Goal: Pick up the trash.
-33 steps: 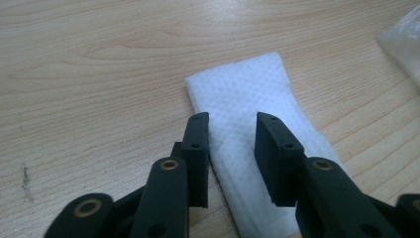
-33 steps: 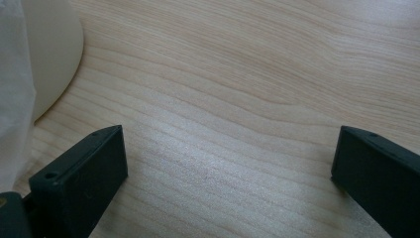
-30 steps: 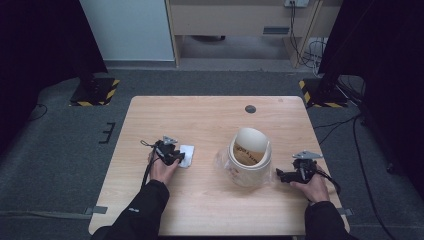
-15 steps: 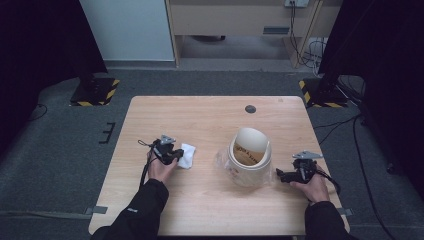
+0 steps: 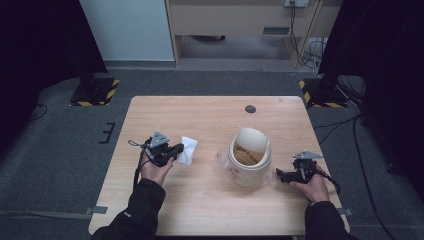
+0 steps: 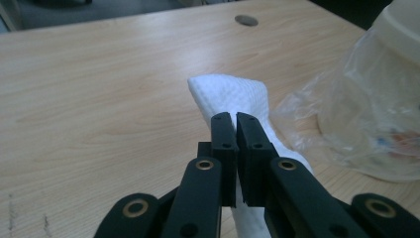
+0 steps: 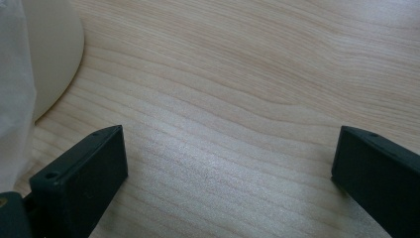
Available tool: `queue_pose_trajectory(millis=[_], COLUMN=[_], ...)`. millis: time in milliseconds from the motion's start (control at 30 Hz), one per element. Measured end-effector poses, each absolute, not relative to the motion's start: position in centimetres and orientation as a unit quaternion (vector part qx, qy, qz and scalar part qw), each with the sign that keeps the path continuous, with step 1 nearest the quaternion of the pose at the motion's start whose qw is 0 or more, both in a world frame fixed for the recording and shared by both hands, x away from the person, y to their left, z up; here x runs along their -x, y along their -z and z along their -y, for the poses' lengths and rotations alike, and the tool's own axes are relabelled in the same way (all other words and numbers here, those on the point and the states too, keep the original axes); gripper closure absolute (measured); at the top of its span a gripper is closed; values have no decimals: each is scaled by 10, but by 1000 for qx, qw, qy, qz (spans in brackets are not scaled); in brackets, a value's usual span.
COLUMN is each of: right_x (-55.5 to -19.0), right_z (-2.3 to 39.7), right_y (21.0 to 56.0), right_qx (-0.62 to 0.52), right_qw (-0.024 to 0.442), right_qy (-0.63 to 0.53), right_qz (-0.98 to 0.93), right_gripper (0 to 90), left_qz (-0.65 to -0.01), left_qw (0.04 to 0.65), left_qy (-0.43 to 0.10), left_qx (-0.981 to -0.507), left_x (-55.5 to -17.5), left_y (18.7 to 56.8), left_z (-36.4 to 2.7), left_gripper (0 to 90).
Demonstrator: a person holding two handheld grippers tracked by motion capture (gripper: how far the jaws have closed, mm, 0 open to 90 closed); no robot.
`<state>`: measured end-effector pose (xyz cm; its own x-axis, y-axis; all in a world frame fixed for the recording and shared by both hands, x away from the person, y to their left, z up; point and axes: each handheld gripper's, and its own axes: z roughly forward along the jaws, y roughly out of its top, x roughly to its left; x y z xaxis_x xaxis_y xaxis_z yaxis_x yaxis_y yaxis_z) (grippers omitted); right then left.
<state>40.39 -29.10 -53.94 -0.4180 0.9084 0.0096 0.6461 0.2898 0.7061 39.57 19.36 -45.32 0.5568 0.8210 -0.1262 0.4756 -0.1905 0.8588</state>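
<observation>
A white paper towel point(image 5: 188, 150) point(image 6: 233, 94) lies crumpled on the wooden table point(image 5: 210, 120), left of centre. My left gripper point(image 5: 176, 151) point(image 6: 236, 129) is shut on the towel's near part, its jaws pressed together over the cloth. A cream bucket-like container point(image 5: 250, 156) lined with a clear plastic bag point(image 6: 361, 109) stands right of centre. Right of the container, low over the table, my right gripper point(image 5: 281, 175) point(image 7: 223, 173) stands open with bare wood between its jaws. The container's cream base point(image 7: 49, 54) shows at the left of the right gripper view.
A small dark round disc point(image 5: 250, 109) point(image 6: 246, 20) lies near the table's far edge. Grey floor surrounds the table, with black stands and cables at both sides. The table's front edge is close to both of the person's forearms.
My left gripper has moved slightly to the right and lifted the towel's edge. The right gripper has stayed in place.
</observation>
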Motion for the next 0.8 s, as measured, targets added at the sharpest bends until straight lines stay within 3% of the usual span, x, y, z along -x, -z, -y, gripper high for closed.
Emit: queue_pose_trajectory(millis=[800], right_x=[-405], right_z=[291], right_y=[539], right_qx=[-499], right_qw=[203], right_qy=[-324], right_qz=[-777], right_gripper=[7], left_qz=[-367], left_qw=[548], left_qy=[-195], left_qx=[-726], left_x=[-356], left_y=[395], left_z=[-183], left_gripper=[866])
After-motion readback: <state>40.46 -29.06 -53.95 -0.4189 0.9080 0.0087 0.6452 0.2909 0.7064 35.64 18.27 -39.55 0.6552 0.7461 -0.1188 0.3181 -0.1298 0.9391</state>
